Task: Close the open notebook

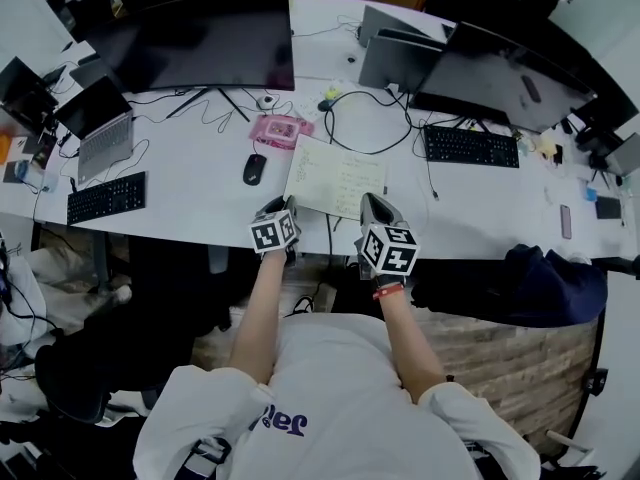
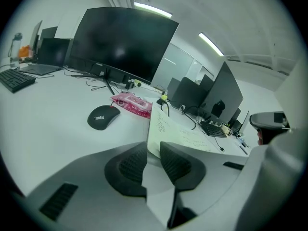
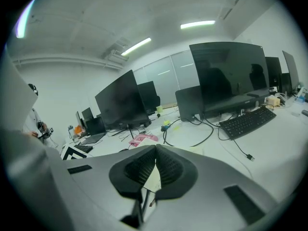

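The open notebook (image 1: 335,176) is lying flat on the white tabletop (image 1: 190,203), close to its near edge, with its handwritten pages facing up. A black mouse (image 1: 254,168) is sitting just to its left, a pink packet (image 1: 280,129) is resting beyond its far left corner, and a black keyboard (image 1: 470,146) is lying to its right. The left gripper (image 2: 154,146) is reaching in at the notebook's near left corner. Its jaws are standing a narrow gap apart with the paper's edge running between them against the left pad, not clearly pinched. The right gripper (image 3: 155,150) is working at the near right corner, its jaws closing down to almost nothing on a corner of the written page.
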### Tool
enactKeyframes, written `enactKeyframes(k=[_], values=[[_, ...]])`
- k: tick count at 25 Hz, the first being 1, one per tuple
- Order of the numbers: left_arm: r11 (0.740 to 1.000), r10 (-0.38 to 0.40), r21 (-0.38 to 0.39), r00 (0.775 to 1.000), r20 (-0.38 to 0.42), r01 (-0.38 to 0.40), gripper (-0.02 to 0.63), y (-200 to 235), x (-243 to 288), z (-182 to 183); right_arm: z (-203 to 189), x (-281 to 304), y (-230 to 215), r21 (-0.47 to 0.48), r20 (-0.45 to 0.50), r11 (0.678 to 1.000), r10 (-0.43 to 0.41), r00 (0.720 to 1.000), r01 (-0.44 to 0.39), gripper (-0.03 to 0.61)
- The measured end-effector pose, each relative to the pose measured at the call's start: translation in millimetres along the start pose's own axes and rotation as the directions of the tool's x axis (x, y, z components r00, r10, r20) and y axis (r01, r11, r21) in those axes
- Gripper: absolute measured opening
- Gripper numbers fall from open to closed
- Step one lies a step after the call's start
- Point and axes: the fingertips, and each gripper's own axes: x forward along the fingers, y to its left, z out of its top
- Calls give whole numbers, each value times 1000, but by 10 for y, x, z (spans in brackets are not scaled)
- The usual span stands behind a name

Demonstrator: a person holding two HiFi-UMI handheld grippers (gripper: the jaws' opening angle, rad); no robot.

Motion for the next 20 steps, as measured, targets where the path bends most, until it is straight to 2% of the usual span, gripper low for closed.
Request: enactKeyframes(k=[11,20], values=[[997,-53,55,999,13,52,81,-132,-102,35,174,-94,109,-9,52,1000,-5,999,6,14],[989,-91,117,996,11,89,74,-226,-169,81,228,-157,85,6,88,999,-41,995,41,14]])
